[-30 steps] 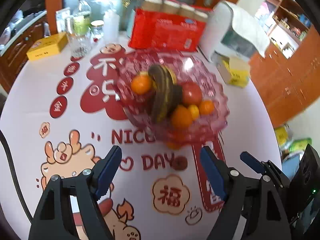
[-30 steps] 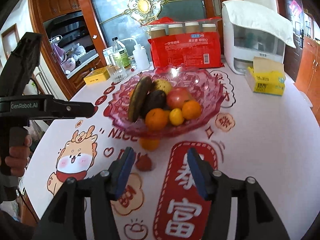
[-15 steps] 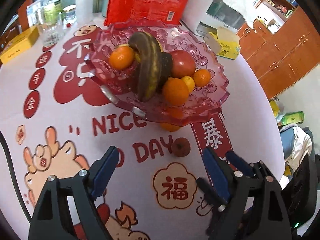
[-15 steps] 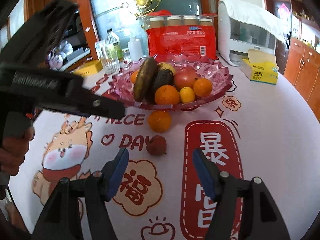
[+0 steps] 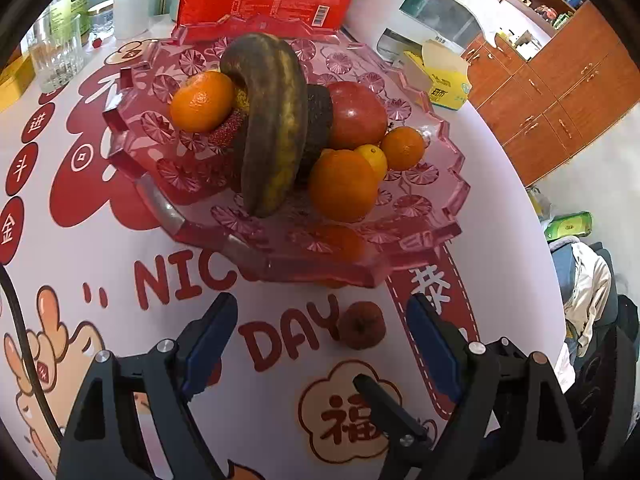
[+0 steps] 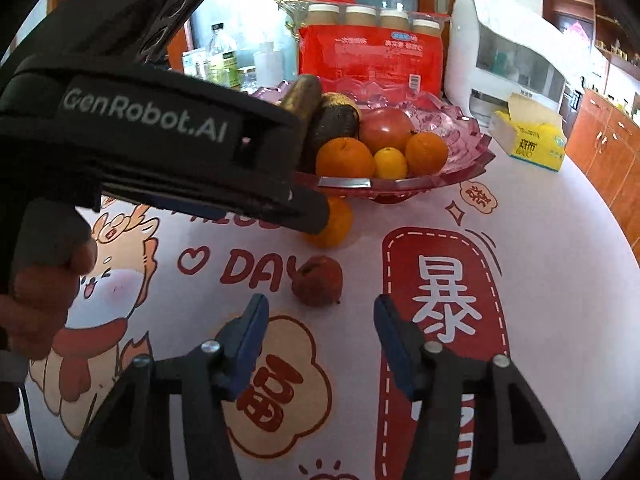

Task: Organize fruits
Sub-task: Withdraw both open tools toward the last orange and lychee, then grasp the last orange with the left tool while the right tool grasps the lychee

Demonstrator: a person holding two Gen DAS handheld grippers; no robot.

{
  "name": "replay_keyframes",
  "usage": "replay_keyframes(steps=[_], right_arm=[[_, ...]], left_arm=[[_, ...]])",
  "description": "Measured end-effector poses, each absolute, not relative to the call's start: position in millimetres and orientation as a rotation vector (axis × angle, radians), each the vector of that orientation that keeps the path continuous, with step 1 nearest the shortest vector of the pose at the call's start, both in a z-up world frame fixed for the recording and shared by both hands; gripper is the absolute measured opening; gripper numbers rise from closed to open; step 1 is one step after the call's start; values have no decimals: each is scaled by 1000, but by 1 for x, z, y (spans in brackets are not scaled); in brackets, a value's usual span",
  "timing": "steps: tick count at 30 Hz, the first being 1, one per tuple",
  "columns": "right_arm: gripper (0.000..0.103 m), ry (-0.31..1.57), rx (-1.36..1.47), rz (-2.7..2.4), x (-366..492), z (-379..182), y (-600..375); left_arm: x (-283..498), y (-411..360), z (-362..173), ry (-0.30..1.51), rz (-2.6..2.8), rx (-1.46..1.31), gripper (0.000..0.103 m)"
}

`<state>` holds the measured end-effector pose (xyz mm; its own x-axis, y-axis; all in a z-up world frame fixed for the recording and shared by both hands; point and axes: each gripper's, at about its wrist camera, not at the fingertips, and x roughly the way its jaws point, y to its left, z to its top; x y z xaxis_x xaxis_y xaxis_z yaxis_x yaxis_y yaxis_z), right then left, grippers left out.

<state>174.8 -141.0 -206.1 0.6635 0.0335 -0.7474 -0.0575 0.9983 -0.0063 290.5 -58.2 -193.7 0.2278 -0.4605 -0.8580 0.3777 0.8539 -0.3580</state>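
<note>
A small wrinkled dark-red fruit (image 5: 362, 325) (image 6: 318, 286) lies on my printed tablecloth (image 5: 100, 208), just before the pink faceted glass bowl (image 5: 424, 216). My left gripper (image 5: 320, 334) gapes empty; my right gripper (image 6: 318, 330) is closing, nothing between its jaws.

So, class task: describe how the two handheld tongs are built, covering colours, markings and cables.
Both the left tongs and right tongs have black angular frames, silver bolts and blue pads. The left one's body reads "GenRobot.AI" in white, and a thin black cable trails beside it.

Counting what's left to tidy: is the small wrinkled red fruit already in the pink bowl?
No, the small red fruit lies on the tablecloth outside the pink bowl.
</note>
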Motion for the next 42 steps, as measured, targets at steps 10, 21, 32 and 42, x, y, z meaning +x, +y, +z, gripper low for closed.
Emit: replay_keyframes(steps=[10, 21, 32, 42], right_arm=[[39, 865, 30, 85, 190, -214, -146], [30, 884, 58, 111, 199, -219, -150], [30, 901, 90, 121, 197, -217, -161], [30, 914, 125, 100, 185, -213, -178]], left_arm=[[302, -61, -213, 1205, -616, -112, 85], [308, -75, -220, 1166, -616, -74, 77], [310, -84, -221, 1123, -627, -64, 50], [304, -91, -218, 1128, -643, -22, 39]])
